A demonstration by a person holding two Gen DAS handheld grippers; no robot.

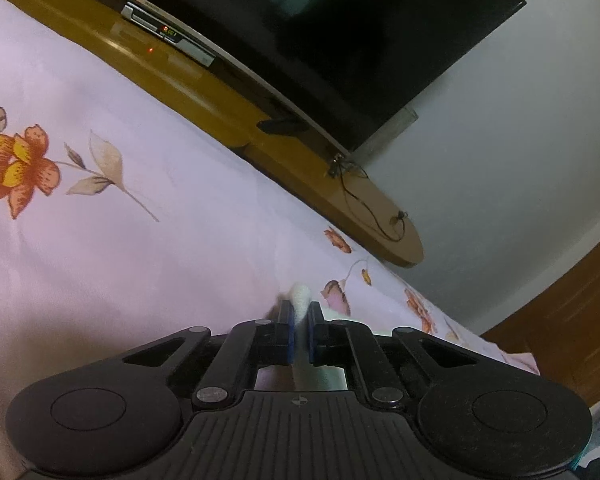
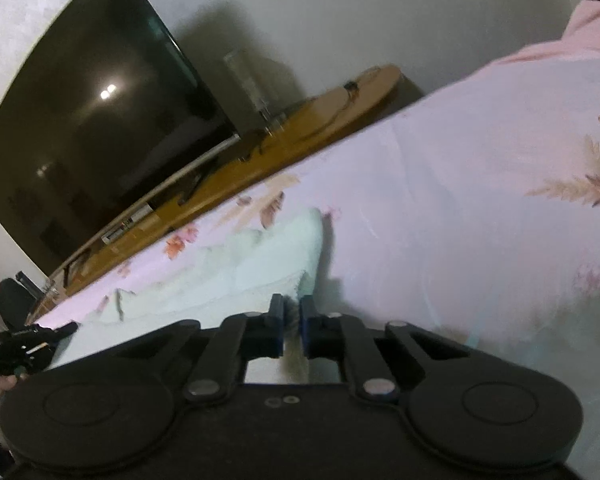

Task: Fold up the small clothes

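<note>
both the left gripper (image 1: 300, 312) and right gripper (image 2: 289, 306) pinch the pale cloth's (image 2: 260, 256) near edge.

Both wrist cams low over bedsheet (image 1: 140, 260), facing TV (image 1: 360, 40).

fluffy white cloth (image 2: 260, 264), glossy wooden shelf (image 1: 204, 92)

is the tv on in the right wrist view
No, the tv screen is dark, showing only a reflected light.
</note>
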